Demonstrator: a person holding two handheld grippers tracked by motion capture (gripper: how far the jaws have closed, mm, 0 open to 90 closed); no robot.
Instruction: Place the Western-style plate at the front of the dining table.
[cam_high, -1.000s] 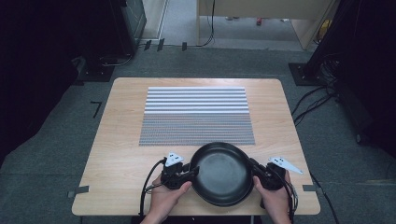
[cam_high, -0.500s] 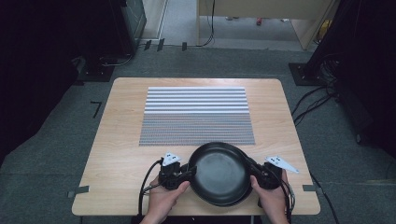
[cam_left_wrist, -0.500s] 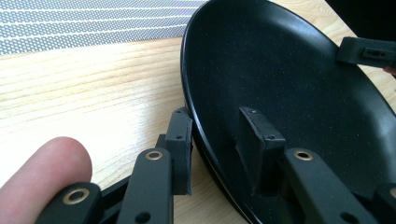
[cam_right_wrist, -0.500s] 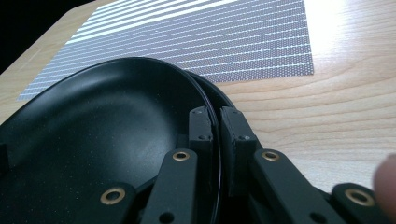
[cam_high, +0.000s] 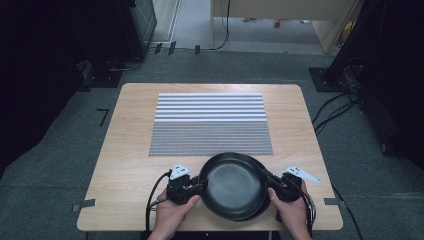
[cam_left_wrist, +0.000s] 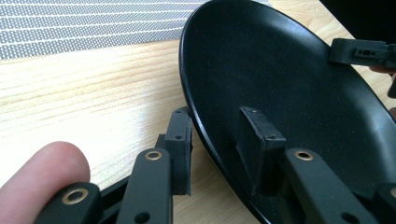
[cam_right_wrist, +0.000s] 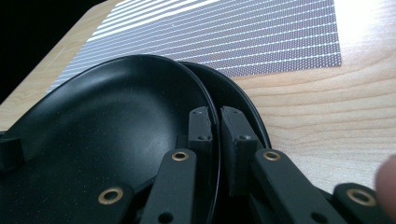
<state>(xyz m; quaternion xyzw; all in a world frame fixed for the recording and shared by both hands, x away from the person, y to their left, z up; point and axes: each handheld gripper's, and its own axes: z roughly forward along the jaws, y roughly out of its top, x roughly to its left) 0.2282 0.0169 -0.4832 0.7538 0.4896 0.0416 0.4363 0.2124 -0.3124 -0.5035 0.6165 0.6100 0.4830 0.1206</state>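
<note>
- Now a black plate (cam_high: 234, 183) sits at the near edge of the wooden table (cam_high: 130, 150), between the two grippers, and it is held from both sides.
- Under it, a second black plate (cam_high: 261, 210) peeks out on the right and near side; in the right gripper view its rim (cam_right_wrist: 243, 98) shows just behind the upper one.
- Left gripper (cam_high: 192, 186): in its own view one jaw is inside the plate (cam_left_wrist: 289, 93) and the other outside below the rim, so the rim passes between them; the outer jaw seems a little apart from the rim, so I cannot tell if it pinches firmly.
- Right gripper (cam_high: 274, 181): in its own view the two jaws stand almost together with the rim of the upper plate (cam_right_wrist: 116, 135) pinched between them.
- Each gripper is wrapped by a hand, the left hand (cam_high: 172, 215) and the right hand (cam_high: 295, 217), coming from the near edge.
- A striped grey placemat (cam_high: 210, 125) lies flat in the middle of the table, just beyond the plates; the far rim of the upper plate overlaps its near edge in the high view.
</note>
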